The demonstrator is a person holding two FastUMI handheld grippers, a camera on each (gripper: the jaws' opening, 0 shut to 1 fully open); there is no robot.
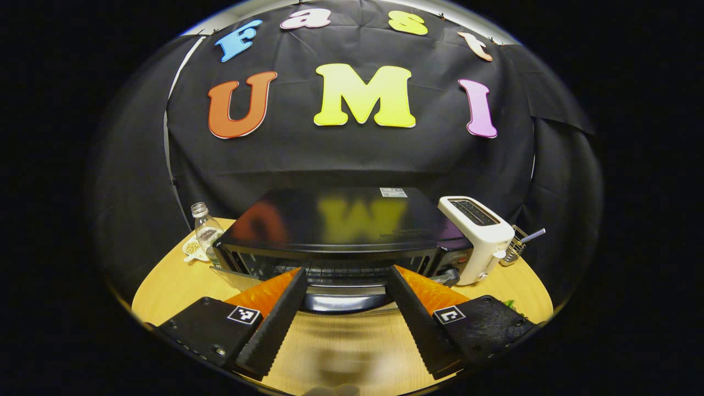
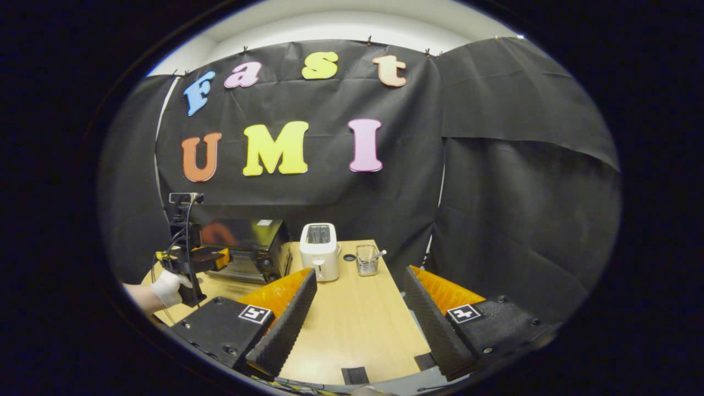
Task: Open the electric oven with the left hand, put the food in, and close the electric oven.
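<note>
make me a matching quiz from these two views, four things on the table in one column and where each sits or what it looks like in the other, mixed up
Things:
1. electric oven
2. toaster
3. bottle
4. wire basket

Descriptions:
A. clear, with a cap, at the oven's left corner in the left gripper view
B. white, two slots on top, right beside the oven
C. black, glossy top, directly ahead of the open left tool
D. metal mesh, beyond the toaster, away from the oven

Pairs: 1-C, 2-B, 3-A, 4-D

Left tool [image 1: 345,275] spread wide — facing oven [image 1: 341,225], white toaster [image 1: 477,234] beside.
</note>
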